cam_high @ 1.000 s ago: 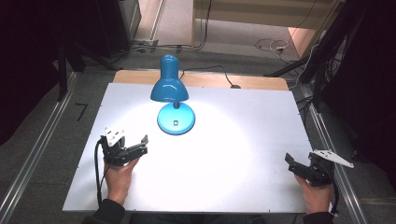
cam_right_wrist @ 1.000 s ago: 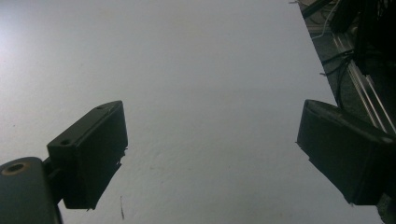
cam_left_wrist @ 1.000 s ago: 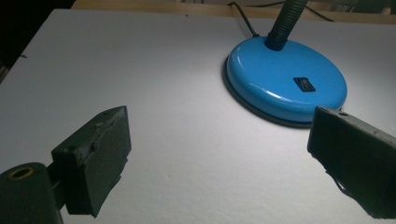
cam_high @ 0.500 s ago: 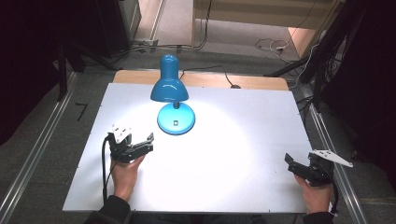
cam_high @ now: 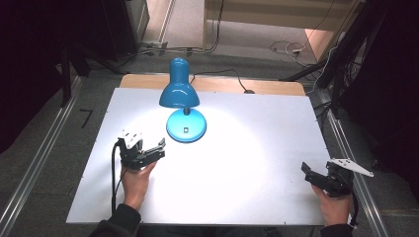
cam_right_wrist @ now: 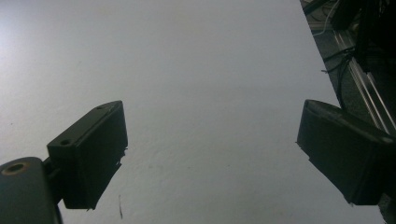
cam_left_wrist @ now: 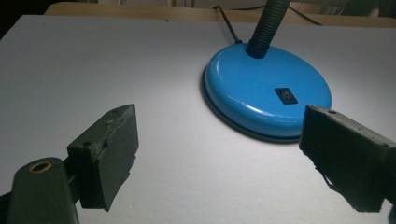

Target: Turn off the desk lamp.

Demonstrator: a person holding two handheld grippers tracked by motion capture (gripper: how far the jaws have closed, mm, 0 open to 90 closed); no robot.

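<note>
A lit blue desk lamp (cam_high: 179, 94) stands at the table's far middle, its round base (cam_high: 186, 126) bearing a small black rocker switch (cam_left_wrist: 286, 95). My left gripper (cam_high: 159, 148) hovers just left of and nearer than the base, pointing toward it. In the left gripper view (cam_left_wrist: 219, 158) its jaws stand wide apart with only bare table between them, and they have just been closing a little. The base (cam_left_wrist: 261, 98) lies ahead, toward the right jaw. My right gripper (cam_high: 309, 174) rests near the table's right front corner, and the right gripper view (cam_right_wrist: 210, 154) shows it open over bare table.
The white table (cam_high: 257, 148) is brightly lit under the lamp. The lamp's cable (cam_high: 217, 76) runs off the far wooden edge. A metal rail (cam_high: 346, 148) runs along the right side, and cables lie on the floor beyond.
The left hand has moved its gripper a little forward and to the right, closer to the lamp base. The right gripper has stayed put.
</note>
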